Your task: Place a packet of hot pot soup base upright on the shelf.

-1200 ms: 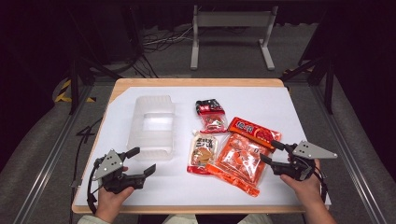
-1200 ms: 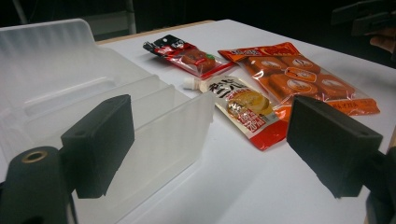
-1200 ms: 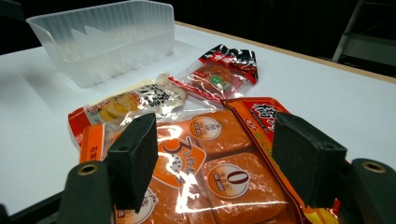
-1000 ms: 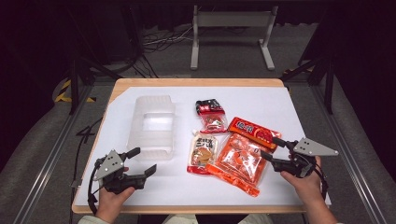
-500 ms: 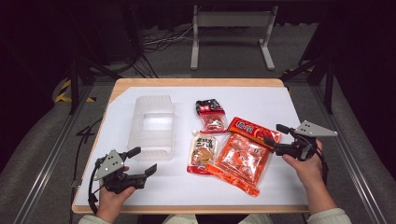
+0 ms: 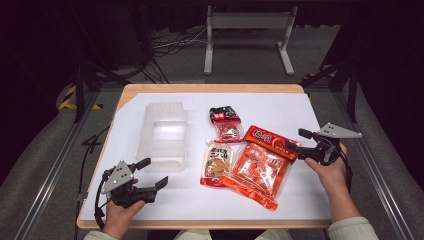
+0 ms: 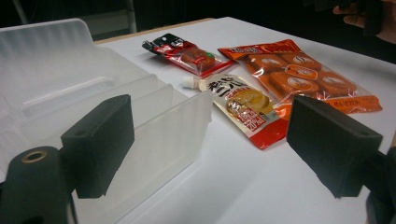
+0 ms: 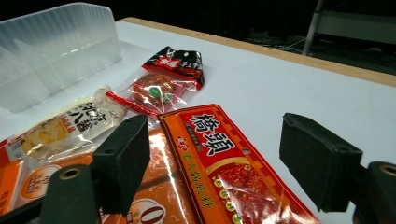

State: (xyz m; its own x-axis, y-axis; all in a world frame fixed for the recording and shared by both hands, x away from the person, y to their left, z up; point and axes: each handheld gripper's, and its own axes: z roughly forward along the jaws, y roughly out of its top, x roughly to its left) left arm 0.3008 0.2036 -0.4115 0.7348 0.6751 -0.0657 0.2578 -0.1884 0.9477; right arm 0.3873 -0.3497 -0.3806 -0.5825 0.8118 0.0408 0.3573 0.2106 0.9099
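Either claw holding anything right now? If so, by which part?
Nothing held. The left claw is open beside the clear bin; the right claw is open over the orange snack pack.

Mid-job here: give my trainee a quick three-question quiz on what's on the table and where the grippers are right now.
1. True or false: the right gripper is shut on the orange snack pack.
2. How many snack packets lie on the table?
3. Which thing is nearest the left gripper? A) clear plastic bin B) red-and-black packet C) pale spouted pouch

Key:
1. False; its fingers are open, at that pack's top edge.
2. Three.
3. A.
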